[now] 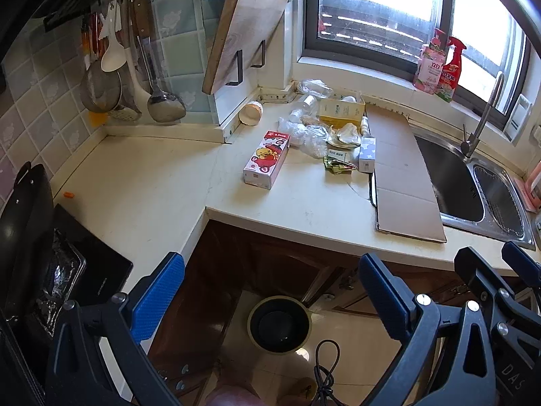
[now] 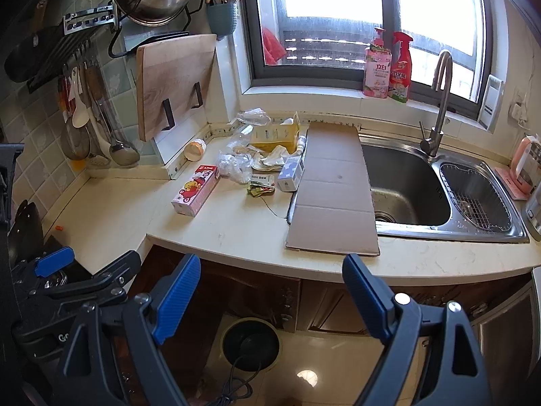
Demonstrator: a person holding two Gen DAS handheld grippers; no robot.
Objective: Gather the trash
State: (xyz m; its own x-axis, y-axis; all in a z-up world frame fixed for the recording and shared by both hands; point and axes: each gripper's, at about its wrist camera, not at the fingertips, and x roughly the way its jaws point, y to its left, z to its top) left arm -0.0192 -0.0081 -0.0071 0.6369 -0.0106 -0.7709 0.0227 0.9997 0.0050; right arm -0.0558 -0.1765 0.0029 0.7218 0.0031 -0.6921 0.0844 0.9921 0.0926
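The left gripper [image 1: 270, 291] is hanging with its jaws spread wide and nothing between them, and the right gripper [image 2: 270, 291] is standing just beside it, also wide and empty. Both are pointing down and forward over the counter edge, with the dark trash bin [image 1: 280, 324] on the floor directly below them. The trash is lying ahead on the countertop [image 1: 142, 182], well apart from both: a pink carton [image 1: 267, 159] is the closest piece, its long axis running away from the grippers, a little slanted. Behind it a heap of crumpled plastic [image 1: 306, 137], wrappers and a yellow box [image 1: 341, 112] is sitting near the wall corner. The left gripper is seeming slightly nearer to the carton. A cardboard sheet [image 2: 333, 189] is partly covering the sink [image 2: 409, 182], under a bright window.
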